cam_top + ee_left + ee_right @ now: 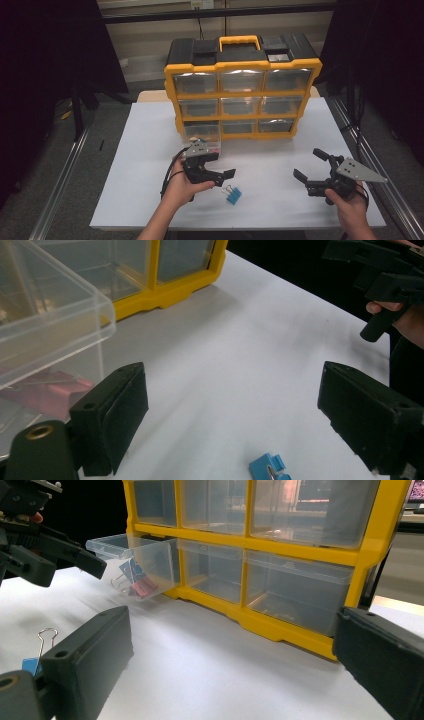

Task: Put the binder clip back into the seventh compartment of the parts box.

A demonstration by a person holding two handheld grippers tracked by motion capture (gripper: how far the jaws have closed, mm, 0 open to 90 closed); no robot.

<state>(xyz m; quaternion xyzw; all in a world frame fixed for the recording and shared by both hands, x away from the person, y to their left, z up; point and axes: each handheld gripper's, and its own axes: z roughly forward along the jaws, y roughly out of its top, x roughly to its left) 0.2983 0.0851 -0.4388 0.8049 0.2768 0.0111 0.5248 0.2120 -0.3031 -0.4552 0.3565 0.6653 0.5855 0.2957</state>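
Jaws on both grippers stand apart, nothing between them — left gripper (220, 172) at lower centre, right gripper (312, 167) at lower right. Organizer (243, 90) fills upper centre, its lower-left drawer (202, 136) pulled out. Blue clip (233, 194) lies on the bench (150, 150), just below the left jaws.

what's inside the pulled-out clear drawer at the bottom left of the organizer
The pulled-out drawer holds binder clips: at least one blue and one pink, with wire handles. How many there are is unclear, and the left gripper covers part of the drawer from above.
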